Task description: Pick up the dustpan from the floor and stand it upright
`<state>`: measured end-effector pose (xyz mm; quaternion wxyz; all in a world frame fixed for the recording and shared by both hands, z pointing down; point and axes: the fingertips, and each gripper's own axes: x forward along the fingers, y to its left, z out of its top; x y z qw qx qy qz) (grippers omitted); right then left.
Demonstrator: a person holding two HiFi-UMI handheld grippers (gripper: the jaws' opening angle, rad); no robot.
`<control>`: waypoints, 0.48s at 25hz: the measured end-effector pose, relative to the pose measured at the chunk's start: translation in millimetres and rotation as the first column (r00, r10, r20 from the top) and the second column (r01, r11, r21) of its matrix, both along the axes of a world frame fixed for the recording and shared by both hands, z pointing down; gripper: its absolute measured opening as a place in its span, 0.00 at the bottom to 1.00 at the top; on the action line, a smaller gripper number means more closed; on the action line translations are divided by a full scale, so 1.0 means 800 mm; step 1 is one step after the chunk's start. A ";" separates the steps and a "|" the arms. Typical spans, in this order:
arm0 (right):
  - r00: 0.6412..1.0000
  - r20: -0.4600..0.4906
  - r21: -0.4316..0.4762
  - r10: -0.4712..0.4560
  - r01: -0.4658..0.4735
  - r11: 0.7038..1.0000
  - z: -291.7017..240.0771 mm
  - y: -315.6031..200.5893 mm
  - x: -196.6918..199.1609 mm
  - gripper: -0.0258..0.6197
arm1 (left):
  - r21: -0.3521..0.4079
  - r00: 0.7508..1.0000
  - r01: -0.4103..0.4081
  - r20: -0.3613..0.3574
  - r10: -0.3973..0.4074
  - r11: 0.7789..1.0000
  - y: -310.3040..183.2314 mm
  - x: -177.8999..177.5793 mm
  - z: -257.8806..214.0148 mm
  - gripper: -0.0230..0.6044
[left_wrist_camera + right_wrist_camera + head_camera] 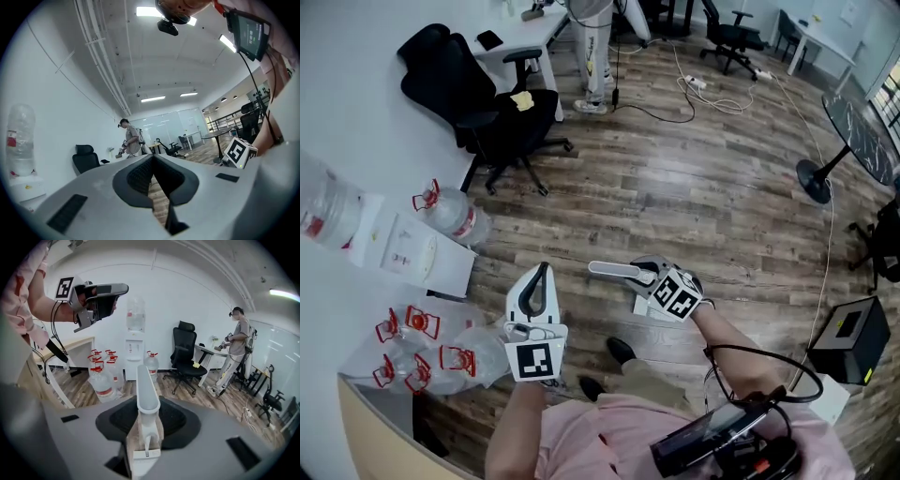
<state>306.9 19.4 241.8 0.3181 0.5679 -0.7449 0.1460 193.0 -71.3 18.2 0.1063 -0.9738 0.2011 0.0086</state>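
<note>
My right gripper [654,278] is shut on the white handle of the dustpan [619,271], held level above the wooden floor, and the handle's free end points left. In the right gripper view the handle [146,394] runs out from between the pads [172,420] toward the water dispenser. The dustpan's scoop is mostly hidden under that gripper. My left gripper [546,270] is raised beside it, to the left, tips pointing away from me. Its jaws meet with nothing between them [153,164]. It also shows high in the right gripper view, as the left gripper [101,296].
Several water bottles with red caps [422,347] and a water dispenser [403,248] stand along the left wall. A black office chair [487,112] is ahead on the left. A person [592,47] stands by the far desks. A black box [853,337] and a round table [862,131] are on the right.
</note>
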 end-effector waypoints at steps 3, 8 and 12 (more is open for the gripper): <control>1.000 0.014 0.016 0.025 -0.025 1.000 0.000 0.008 0.015 0.25 | 0.009 1.000 -0.025 0.012 0.024 1.000 0.005 0.013 -0.002 0.05; 0.996 0.022 0.018 0.083 -0.083 0.996 0.000 0.024 0.047 0.26 | 0.017 0.999 -0.053 0.002 0.053 0.998 0.009 0.035 -0.009 0.05; 0.993 0.036 0.031 0.109 -0.110 0.993 -0.004 0.039 0.070 0.26 | 0.021 0.997 -0.077 0.010 0.077 0.997 0.015 0.050 -0.009 0.05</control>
